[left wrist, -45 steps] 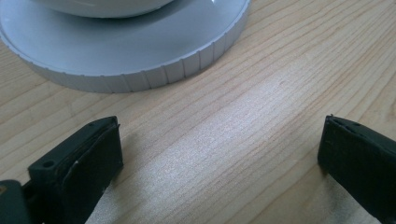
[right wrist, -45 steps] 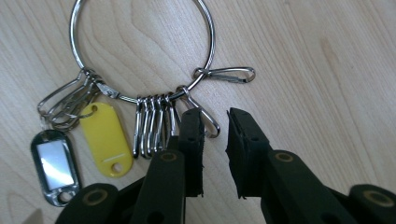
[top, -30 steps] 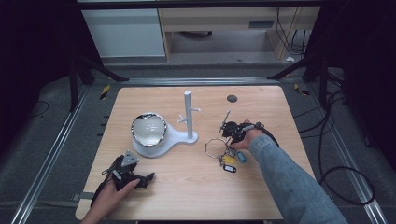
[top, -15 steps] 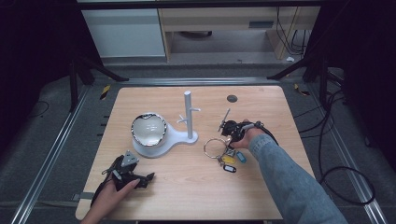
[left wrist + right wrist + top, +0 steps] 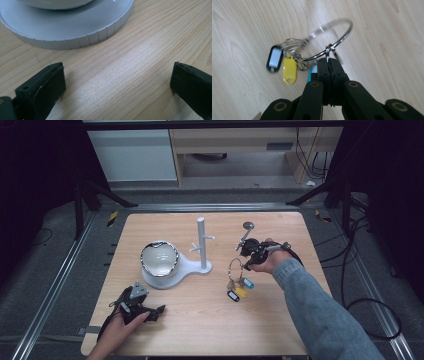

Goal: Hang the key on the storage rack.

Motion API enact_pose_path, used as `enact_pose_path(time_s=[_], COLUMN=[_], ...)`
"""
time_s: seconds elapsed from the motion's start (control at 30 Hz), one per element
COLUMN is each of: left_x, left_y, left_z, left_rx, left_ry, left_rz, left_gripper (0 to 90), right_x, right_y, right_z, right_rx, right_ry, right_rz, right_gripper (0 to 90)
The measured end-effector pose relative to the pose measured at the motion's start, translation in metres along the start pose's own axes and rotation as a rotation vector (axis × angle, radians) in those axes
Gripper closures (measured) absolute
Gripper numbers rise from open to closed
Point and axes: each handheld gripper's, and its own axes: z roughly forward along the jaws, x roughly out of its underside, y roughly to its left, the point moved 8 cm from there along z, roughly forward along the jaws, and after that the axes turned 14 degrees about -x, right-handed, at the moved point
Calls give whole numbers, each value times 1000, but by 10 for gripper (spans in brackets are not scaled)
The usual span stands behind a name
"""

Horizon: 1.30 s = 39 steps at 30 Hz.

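Key ring pinched in right gripper, carry to the peg stand comes next.

Right gripper (image 5: 329, 65) has its jaws clamped together on the wire of the key ring (image 5: 329, 41), which hangs off the table (image 5: 280, 320); the black tag (image 5: 274, 58) and yellow tag (image 5: 290, 69) dangle below the ring. In the high view the ring sits at about 4 o'clock from the peg stand (image 5: 202, 242), near it but apart. Left gripper (image 5: 117, 82) rests on the table at 6 o'clock of the bowl (image 5: 159, 258), jaws wide apart, nothing between them. Likely step: lift done, hanging not yet. Next move calls for swinging toward 10 o'clock and lining the loop over a peg, with the tags hanging free.
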Motion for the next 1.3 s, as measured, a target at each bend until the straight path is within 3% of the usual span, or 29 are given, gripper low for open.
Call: enact_pose_path(time_s=[0.17, 0.47, 1.0, 1.3], left_x=[0, 0, 1, 1], left_y=[0, 0, 0, 0], left_z=[0, 0, -1, -1], left_rx=[1, 4, 6, 6], left_ry=[0, -1, -1, -1], left_rz=[-1, 3, 6, 6], left_gripper=[0, 0, 0, 0], right_x=[-4, -13, -62, -69], right_y=[3, 5, 13, 14], right_z=[-20, -40, -82, -99], right_rx=[23, 43, 117, 125], right_ry=[-26, -48, -96, -119], right_rz=[-5, -6, -48, -46], right_gripper=[889, 890, 890, 890])
